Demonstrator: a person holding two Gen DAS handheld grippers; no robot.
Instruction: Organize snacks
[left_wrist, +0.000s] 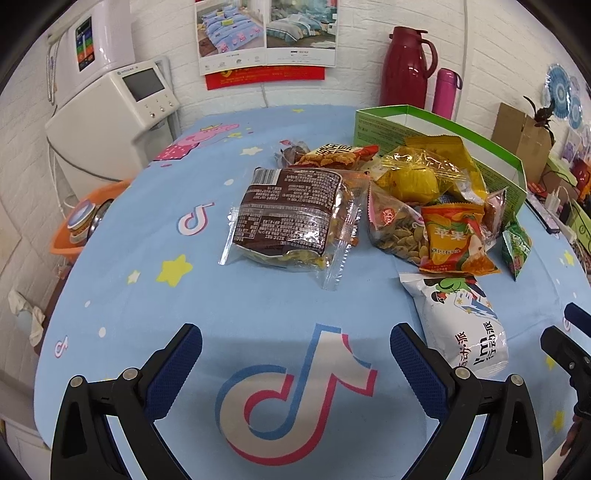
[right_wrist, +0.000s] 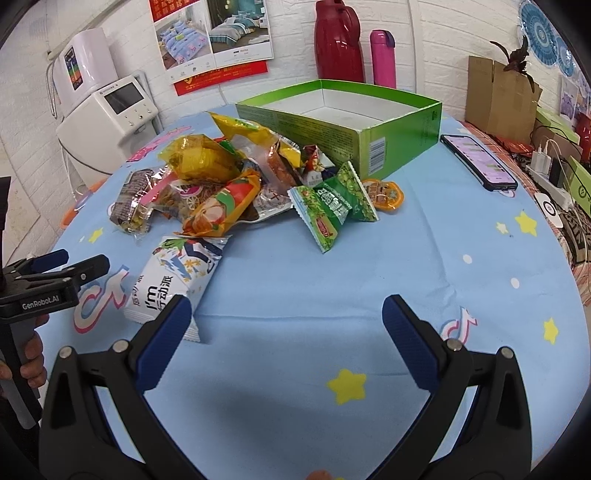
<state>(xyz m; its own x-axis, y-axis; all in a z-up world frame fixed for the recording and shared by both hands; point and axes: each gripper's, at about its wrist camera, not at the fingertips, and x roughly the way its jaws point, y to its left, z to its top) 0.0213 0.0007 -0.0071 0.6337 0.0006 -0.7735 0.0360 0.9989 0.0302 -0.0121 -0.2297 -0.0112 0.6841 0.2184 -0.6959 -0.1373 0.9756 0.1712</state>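
A heap of snack packets lies on the blue tablecloth (left_wrist: 147, 236). Nearest my left gripper (left_wrist: 295, 343) is a brown-labelled clear packet (left_wrist: 288, 214); that gripper is open and holds nothing, short of the heap. A white pouch (right_wrist: 177, 277) lies flat by the left finger of my right gripper (right_wrist: 286, 317), which is open and not holding anything. Green pea packets (right_wrist: 332, 203) and an orange packet (right_wrist: 221, 206) sit beyond it. The open green box (right_wrist: 369, 122) stands behind the heap with nothing in it that shows. The right gripper also shows at the right edge of the left wrist view.
A phone (right_wrist: 478, 162) lies right of the box. A red thermos (right_wrist: 338, 40) and pink bottle (right_wrist: 382, 53) stand by the back wall. A cardboard box (right_wrist: 498, 96), power strip (right_wrist: 550, 181) and cables crowd the right. A white machine (left_wrist: 110, 114) stands at the left.
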